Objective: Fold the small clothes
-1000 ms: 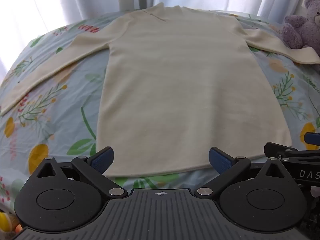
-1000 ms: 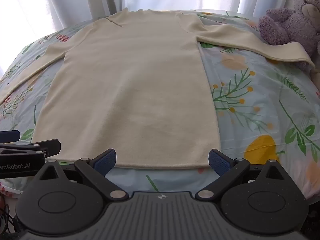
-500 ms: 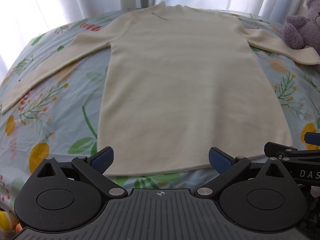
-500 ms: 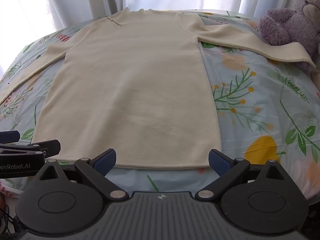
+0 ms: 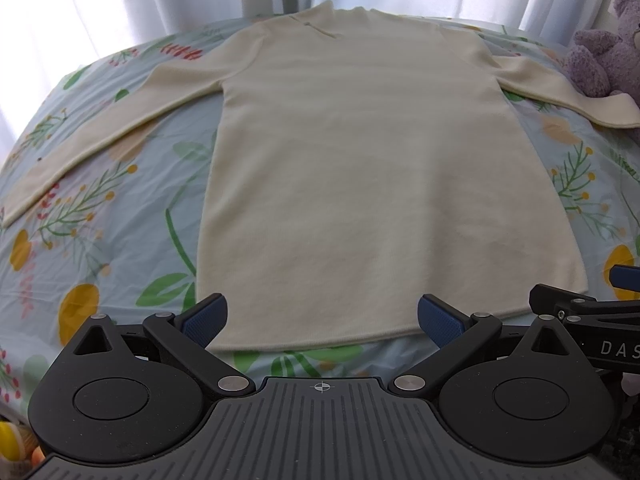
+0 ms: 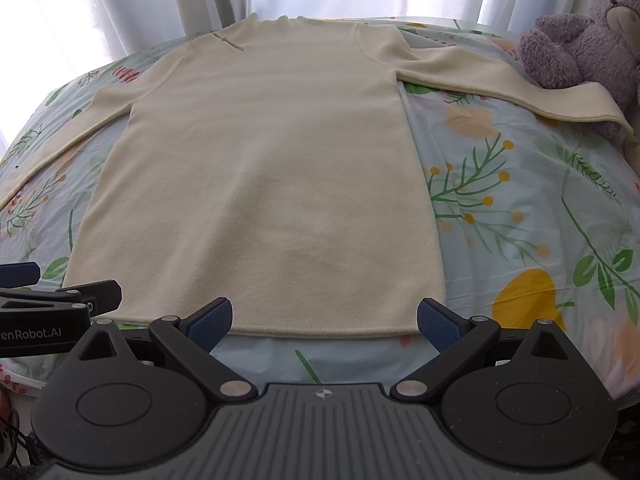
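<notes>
A cream sweater (image 5: 360, 168) lies flat on the bed (image 5: 100, 240), sleeves spread left and right, hem nearest. Both the left gripper (image 5: 320, 318) and right gripper (image 6: 324, 318) have fingers apart, holding nothing. Probably best: pinch a sleeve cuff cleanly and fold inward without wrinkling the body.

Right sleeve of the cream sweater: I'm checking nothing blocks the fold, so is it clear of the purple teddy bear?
No, the right sleeve runs up against the purple teddy bear, its cuff lying over the bear's lower body.
</notes>
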